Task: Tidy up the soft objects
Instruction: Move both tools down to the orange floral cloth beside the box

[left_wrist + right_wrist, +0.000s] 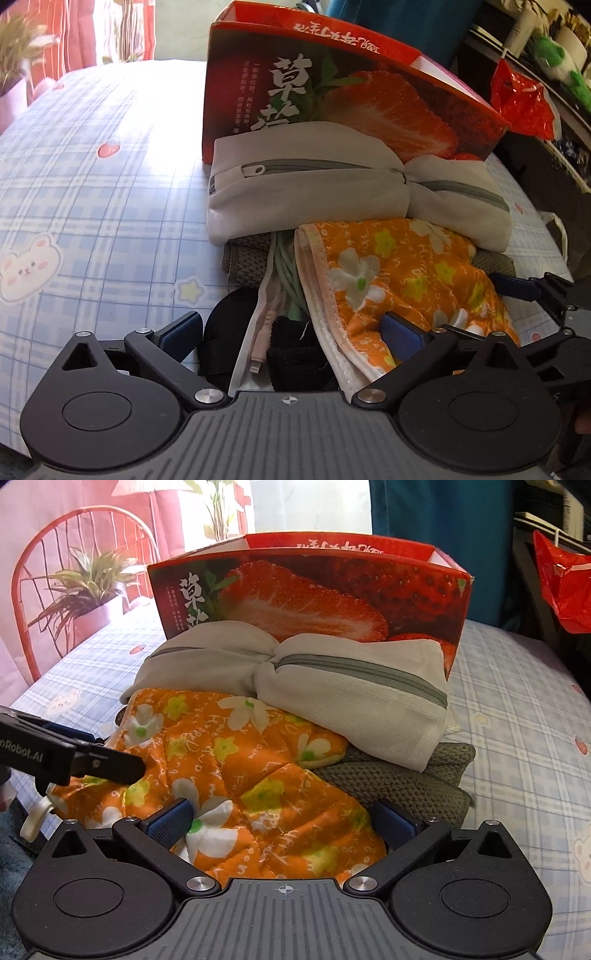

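A heap of soft things lies on the bed in front of a red strawberry box (351, 96) (314, 590). An orange floral quilted cloth (406, 277) (229, 768) is on top at the front, pale zip pouches (295, 192) (351, 690) lean on the box, and a grey-green knitted cloth (247, 258) (399, 779) is underneath. My left gripper (293, 332) is open over the cloth's white edge, black fabric (295, 354) and a pink cable (258, 350). My right gripper (284, 819) is open, its jaws wide apart astride the orange cloth.
The bed has a blue plaid sheet (92, 184) (517, 738) with room on both sides of the heap. A red plastic bag (524, 99) (565, 590) hangs by shelves on the right. A red chair (37, 590) and a potted plant (88, 587) stand beyond the bed.
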`<action>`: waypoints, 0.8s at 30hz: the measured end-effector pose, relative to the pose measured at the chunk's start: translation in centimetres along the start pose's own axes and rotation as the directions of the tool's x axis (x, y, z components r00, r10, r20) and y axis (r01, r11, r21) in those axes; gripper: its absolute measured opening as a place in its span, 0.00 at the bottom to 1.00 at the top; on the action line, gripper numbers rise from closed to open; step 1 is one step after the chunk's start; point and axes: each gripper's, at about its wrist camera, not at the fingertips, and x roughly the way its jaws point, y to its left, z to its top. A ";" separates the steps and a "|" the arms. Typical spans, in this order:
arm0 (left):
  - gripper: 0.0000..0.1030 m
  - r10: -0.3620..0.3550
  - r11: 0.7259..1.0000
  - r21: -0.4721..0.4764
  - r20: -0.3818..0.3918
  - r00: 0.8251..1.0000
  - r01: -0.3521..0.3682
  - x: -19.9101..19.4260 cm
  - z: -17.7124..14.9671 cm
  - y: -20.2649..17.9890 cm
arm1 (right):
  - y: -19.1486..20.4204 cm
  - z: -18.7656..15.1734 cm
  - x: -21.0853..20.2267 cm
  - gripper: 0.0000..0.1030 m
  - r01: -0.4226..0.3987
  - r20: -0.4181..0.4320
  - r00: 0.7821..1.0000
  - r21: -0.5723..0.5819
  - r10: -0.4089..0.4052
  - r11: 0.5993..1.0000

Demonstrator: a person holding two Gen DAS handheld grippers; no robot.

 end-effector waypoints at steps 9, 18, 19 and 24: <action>1.00 0.011 1.000 0.004 0.043 0.999 -0.011 -0.1 -0.5 -0.1 | -0.1 -0.4 0.1 1.00 -0.007 0.037 0.999 0.014 0.006 1.000; 1.00 0.008 1.000 0.006 0.056 0.998 -0.009 -0.1 -0.7 -0.2 | -0.1 -0.7 -0.1 1.00 -0.005 0.051 0.999 0.028 0.004 1.000; 1.00 0.008 1.000 0.006 0.057 0.998 -0.008 -0.1 -0.7 -0.2 | -0.1 -0.7 -0.1 1.00 -0.006 0.050 0.999 0.029 0.005 1.000; 1.00 0.006 1.000 0.006 0.057 0.998 -0.007 -0.1 -0.8 -0.1 | -0.5 -0.5 -0.8 1.00 -0.010 0.042 0.999 0.049 0.008 0.999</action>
